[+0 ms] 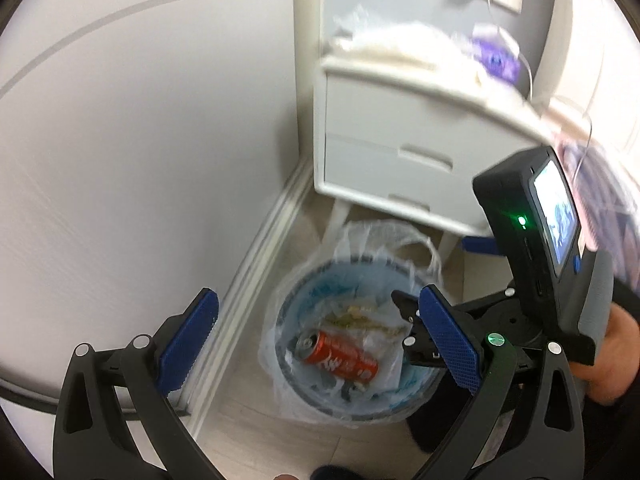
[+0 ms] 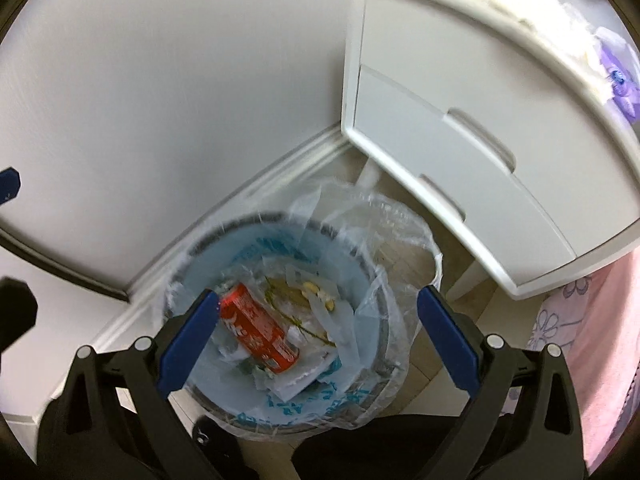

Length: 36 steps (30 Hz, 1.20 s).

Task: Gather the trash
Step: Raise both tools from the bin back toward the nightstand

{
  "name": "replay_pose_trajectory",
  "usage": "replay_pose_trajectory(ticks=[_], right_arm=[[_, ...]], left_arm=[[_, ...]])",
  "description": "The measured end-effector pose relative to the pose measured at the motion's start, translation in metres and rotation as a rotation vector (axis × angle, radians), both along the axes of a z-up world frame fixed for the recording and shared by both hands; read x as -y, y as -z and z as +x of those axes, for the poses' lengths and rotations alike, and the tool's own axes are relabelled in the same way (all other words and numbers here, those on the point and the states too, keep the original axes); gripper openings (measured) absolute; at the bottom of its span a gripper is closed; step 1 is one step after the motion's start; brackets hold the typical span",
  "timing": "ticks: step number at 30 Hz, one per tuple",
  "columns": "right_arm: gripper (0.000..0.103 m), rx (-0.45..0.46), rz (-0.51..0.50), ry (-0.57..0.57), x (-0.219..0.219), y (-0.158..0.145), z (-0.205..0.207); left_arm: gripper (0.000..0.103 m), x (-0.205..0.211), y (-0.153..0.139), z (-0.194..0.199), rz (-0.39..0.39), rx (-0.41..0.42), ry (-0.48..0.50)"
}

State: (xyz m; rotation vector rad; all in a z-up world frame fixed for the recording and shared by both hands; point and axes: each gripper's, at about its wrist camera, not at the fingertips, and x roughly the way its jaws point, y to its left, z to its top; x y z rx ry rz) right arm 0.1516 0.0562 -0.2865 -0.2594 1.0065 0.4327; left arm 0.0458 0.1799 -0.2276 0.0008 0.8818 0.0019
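Jaws of both grippers, left (image 1: 320, 344) and right (image 2: 318, 340), spread wide, empty, above lined bin (image 2: 360, 248); red can (image 2: 260, 328) lies inside.

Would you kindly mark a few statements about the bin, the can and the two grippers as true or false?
1. The red can lies on its side inside the bin. True.
2. The right gripper is shut on the can. False: its jaws are wide open and hold nothing.
3. A clear bag lines the bin. True.
4. The bin stands on top of the white nightstand. False: it is on the floor beside the nightstand, near the wall.
5. The left gripper is open and empty. True.
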Motion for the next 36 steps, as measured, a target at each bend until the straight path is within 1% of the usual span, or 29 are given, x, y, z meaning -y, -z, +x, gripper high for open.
replay_pose_trajectory(ticks=[4,10,13,16,19,21,23,24,26,30,36], right_arm=[[0.096,0.075,0.047,0.001,0.009,-0.033,-0.001],[0.096,0.166,0.107,0.039,0.032,-0.080,0.000],[0.096,0.229,0.099,0.055,0.044,-0.101,-0.002],[0.096,0.261,0.086,0.076,0.060,-0.117,0.000],[0.096,0.300,0.070,0.102,0.079,-0.128,-0.001],[0.096,0.312,0.065,0.120,0.093,-0.135,0.001],[0.096,0.325,0.047,0.141,0.106,-0.139,0.001],[0.096,0.339,0.031,0.164,0.114,-0.144,0.001],[0.096,0.349,0.043,0.181,0.126,-0.153,-0.001],[0.096,0.370,0.041,0.195,0.144,-0.168,-0.003],[0.096,0.409,-0.003,0.218,0.162,-0.187,-0.007]], left_arm=[[0.097,0.010,-0.026,0.002,0.010,0.061,-0.010],[0.097,0.032,-0.059,0.012,0.033,0.124,0.003],[0.097,0.042,-0.071,0.019,0.027,0.145,0.004],[0.097,0.053,-0.086,0.025,0.030,0.173,-0.007],[0.097,0.064,-0.101,0.031,0.016,0.191,-0.005],[0.097,0.075,-0.111,0.034,0.013,0.210,0.016],[0.097,0.085,-0.118,0.037,0.025,0.223,0.039],[0.097,0.094,-0.123,0.039,0.048,0.239,0.056],[0.097,0.105,-0.129,0.042,0.068,0.259,0.071],[0.097,0.125,-0.141,0.053,0.047,0.276,0.094],[0.097,0.147,-0.157,0.060,0.038,0.301,0.119]])
